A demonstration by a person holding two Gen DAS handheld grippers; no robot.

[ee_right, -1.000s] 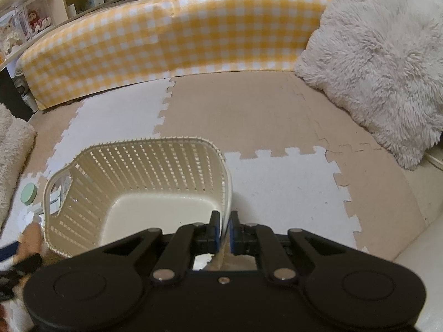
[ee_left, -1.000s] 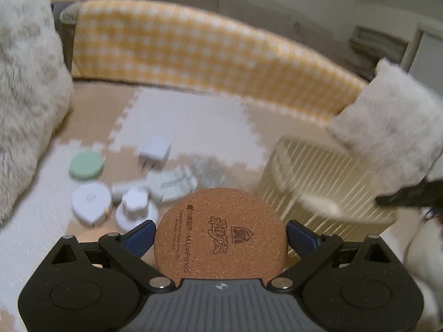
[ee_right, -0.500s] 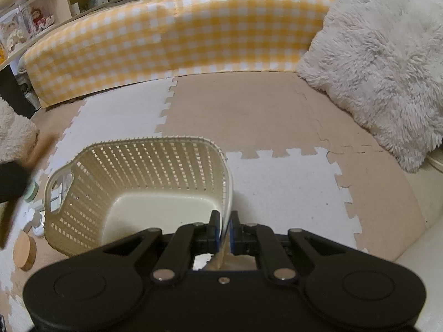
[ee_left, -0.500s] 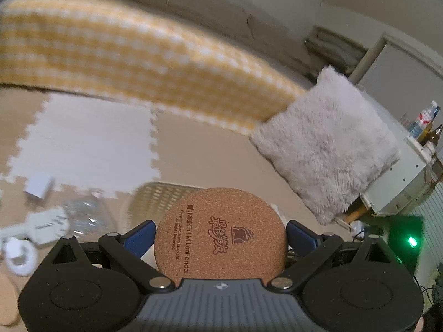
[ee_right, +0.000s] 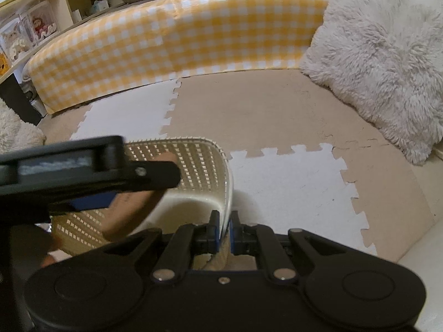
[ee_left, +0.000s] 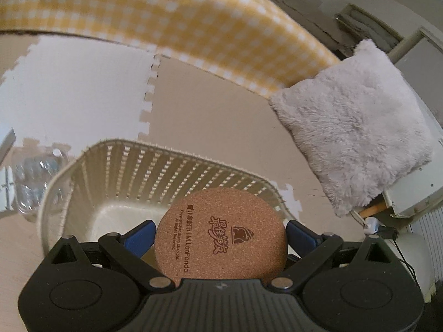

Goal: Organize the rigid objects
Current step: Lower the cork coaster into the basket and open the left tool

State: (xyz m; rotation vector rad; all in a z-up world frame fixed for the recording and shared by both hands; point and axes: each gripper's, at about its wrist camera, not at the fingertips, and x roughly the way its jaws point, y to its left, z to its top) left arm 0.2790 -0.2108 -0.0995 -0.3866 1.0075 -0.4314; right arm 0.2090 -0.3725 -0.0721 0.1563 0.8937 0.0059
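Cork coaster (ee_left: 220,236), one only, round and stamped with dark red lettering, is clamped flat between the blue-padded jaws of the left gripper (ee_left: 220,235), which hangs over the open mouth of the single cream slatted basket (ee_left: 144,163); in the right wrist view the coaster (ee_right: 130,207) shows as a blurred brown disc under the left gripper (ee_right: 91,188) above the basket's inside. The right gripper (ee_right: 223,228) has its jaws pinched shut on the basket's near rim (ee_right: 225,193), one finger inside the wall and one outside. The basket stands on the foam puzzle-mat floor (ee_right: 277,116) of white and tan tiles. Just left of the basket lies one clear crinkled plastic item (ee_left: 30,174), too blurred to name. Farther out are one fluffy white cushion (ee_left: 357,121) and one yellow checked bumper (ee_left: 171,19) along the mat's far edge. Half a second ago the left gripper was off to the side with the basket only a blur ahead of it; now it has swung over the basket, while the right gripper keeps the same grip on the rim
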